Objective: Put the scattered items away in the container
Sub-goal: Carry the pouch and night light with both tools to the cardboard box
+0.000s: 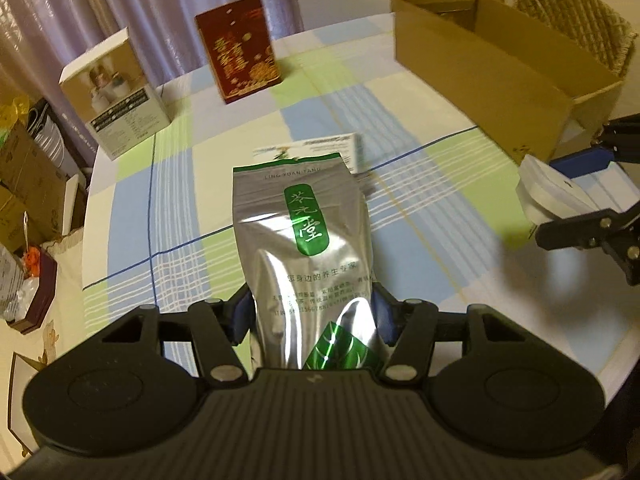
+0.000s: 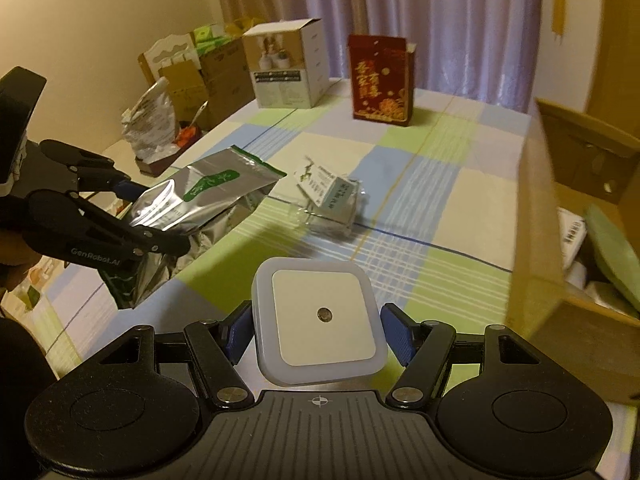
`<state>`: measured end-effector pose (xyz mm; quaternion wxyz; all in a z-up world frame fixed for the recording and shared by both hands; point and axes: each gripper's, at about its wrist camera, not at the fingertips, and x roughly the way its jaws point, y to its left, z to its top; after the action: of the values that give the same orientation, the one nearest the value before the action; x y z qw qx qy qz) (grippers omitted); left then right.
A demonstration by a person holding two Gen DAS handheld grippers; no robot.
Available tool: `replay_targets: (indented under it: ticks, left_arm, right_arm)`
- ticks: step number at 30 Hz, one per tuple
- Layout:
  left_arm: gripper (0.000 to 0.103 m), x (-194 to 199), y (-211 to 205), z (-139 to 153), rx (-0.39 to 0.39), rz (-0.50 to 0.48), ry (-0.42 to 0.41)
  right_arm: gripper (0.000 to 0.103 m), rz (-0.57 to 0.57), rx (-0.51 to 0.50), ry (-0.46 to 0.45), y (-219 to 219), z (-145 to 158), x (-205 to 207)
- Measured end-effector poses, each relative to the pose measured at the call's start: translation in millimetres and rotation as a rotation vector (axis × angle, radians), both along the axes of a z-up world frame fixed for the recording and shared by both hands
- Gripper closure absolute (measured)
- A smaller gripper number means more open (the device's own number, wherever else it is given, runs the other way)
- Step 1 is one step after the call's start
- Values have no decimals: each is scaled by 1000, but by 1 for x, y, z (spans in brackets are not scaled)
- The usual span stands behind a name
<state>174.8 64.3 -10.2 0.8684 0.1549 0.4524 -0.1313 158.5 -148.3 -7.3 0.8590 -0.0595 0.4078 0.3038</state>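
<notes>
While left gripper (image 1: 314, 312) jaws pinch foil pouch (image 1: 308, 256) and right gripper (image 2: 316, 330) jaws pinch night light (image 2: 318, 320), cardboard box (image 1: 480, 64) at bench's far right edge already holds items; small packet (image 2: 326, 190), red box (image 2: 380, 80), white box (image 2: 286, 66) remain.

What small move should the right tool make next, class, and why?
Probably carry the white night light rightward over the open cardboard box and release. The right tool already grips it off the table, and the box sits just beside it.

The right gripper (image 2: 316, 330) grips a square white night light (image 2: 320, 320) — beside the open cardboard box (image 2: 532, 216) — above the checked tablecloth (image 2: 420, 184).
</notes>
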Motion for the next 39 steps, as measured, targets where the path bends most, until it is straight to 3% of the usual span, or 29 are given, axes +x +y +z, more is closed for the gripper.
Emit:
replay_targets:
  ticks: [10, 20, 30, 39]
  left_arm:
    - [48, -11, -66, 27, -45, -97, -36]
    - [48, 18, -164, 55, -107, -231, -83]
    - [48, 64, -240, 75, -149, -303, -104]
    - [48, 91, -280, 68, -155, -332, -88]
  right_arm:
    - [33, -90, -22, -47, -57, 38, -21]
    - [33, -210, -51, -128, -133, 78, 2]
    - [33, -320, -83, -168, -198, 81, 42]
    - [33, -378, -76, -152, -231, 69, 64]
